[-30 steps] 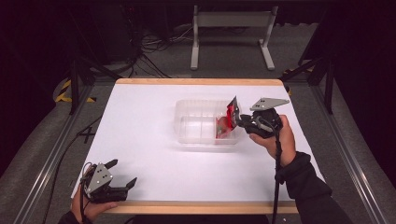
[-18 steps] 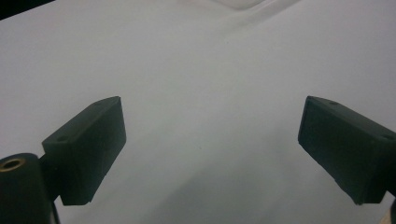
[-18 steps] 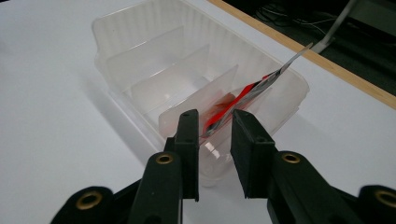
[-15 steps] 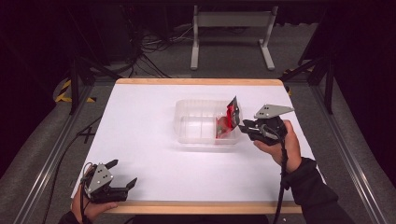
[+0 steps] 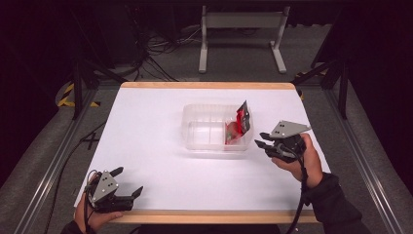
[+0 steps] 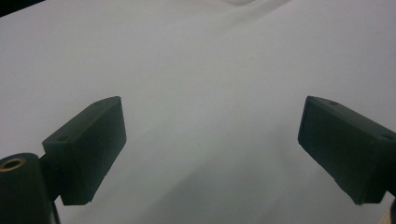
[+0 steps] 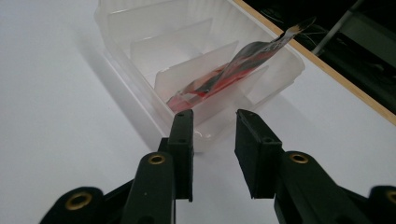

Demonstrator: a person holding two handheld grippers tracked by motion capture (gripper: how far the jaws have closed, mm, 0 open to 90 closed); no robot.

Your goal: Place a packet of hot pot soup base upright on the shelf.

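table top [image 5: 160, 136]: plain white, matte, with a pale wooden edge strip along far and near sides
clear plastic divided container [image 5: 207, 127]: colourless, see-through, milky at walls and dividers
red and black foil sachet [image 5: 239, 123]: glossy red body with black patches, small pale markings, black upper tip
left hand-held gripper [image 5: 127, 183]: black jaws, grey three-cornered plate with dark dots, brass-coloured screw ring
right hand-held gripper [image 5: 261, 140]: black jaws, grey three-cornered plate, brass-coloured rings at joints
person's sleeve [image 5: 336, 207]: dark, near black
floor [image 5: 44, 161]: dark grey, with a yellow and black striped patch at left
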